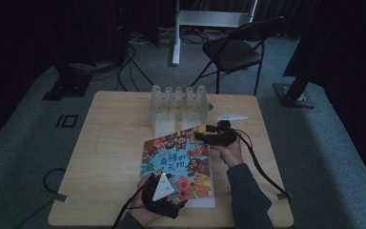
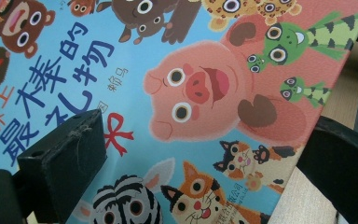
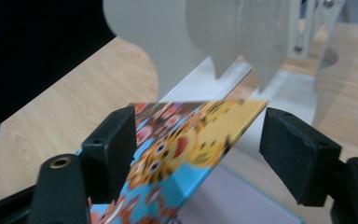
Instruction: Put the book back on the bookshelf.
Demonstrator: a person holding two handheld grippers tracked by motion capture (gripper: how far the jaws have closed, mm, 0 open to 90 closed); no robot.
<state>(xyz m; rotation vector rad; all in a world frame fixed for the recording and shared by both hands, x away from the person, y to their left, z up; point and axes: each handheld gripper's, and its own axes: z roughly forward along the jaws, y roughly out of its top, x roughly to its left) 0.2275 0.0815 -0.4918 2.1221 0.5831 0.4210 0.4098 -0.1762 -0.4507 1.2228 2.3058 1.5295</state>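
A colourful children's picture book with cartoon animals lies on the wooden table, slightly turned. At the book's near left corner my left gripper is open. Its jaws stand wide apart over the cover in the left gripper view. My right gripper is at the book's far right corner, also open. In the right gripper view that corner sits raised between the two jaws, close to the left one and clear of the right one. A pale surface shows beneath it.
A translucent slotted rack stands at the table's back centre, just beyond the book, and looms close ahead of the right gripper. A black folding chair and stand bases are on the floor behind the table.
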